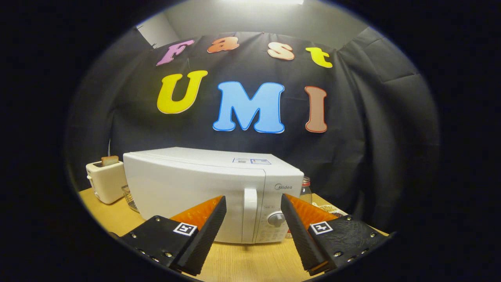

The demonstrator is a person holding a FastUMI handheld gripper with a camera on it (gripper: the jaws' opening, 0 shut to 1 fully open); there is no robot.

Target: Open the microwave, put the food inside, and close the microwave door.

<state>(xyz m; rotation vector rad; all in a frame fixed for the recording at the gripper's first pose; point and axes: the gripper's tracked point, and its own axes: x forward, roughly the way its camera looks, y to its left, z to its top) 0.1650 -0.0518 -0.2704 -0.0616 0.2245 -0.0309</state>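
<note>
Fingers spread wide before shut microwave.

**One word to read on the microwave**

The big white box-shaped microwave has the brand name "Midea" in small grey letters on its front, above the round white knob. The tiny print around the knob is too small to read. Two small white and blue stickers lie on the microwave's top, and their words are too small to read too. The gripper has its fingers spread wide apart, holding nothing. Each finger carries a square black-and-white pattern tag, with no letters on it.
</note>
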